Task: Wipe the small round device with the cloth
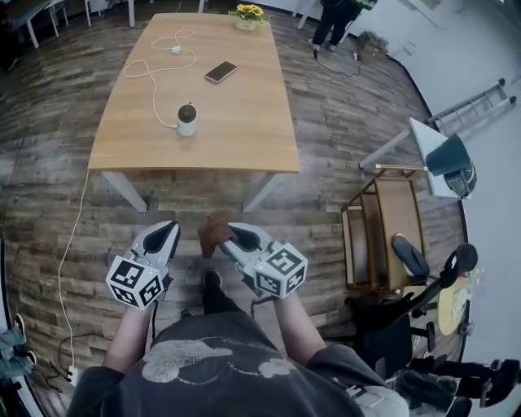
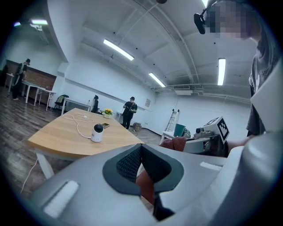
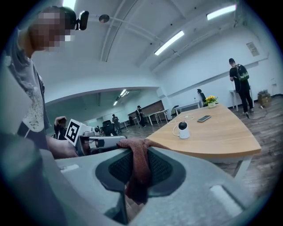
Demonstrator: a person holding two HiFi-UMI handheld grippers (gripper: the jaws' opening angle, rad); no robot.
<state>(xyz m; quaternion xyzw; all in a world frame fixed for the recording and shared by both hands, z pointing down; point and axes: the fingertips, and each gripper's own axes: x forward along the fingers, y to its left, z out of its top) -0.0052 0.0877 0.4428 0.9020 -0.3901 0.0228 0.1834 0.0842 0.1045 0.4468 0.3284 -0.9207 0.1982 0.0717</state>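
The small round device (image 1: 186, 119), a white base with a dark dome, stands on the wooden table (image 1: 244, 122) ahead of me; it also shows as the device (image 2: 97, 132) and the device (image 3: 182, 129) in the gripper views. Both grippers hang low in front of the table's near edge, well short of the device. My right gripper (image 1: 232, 234) is shut on a brown cloth (image 1: 213, 234), which drapes between its pads as the cloth (image 3: 137, 163). Just to its left, my left gripper (image 1: 168, 228) has its jaws closed together with nothing held.
A white cable (image 1: 155, 69) runs from the device across the table, past a phone (image 1: 221, 72) and a pot of yellow flowers (image 1: 249, 14). A wooden cart (image 1: 391, 228) and a ladder (image 1: 476, 102) stand to the right. A person (image 1: 335, 20) stands beyond the table.
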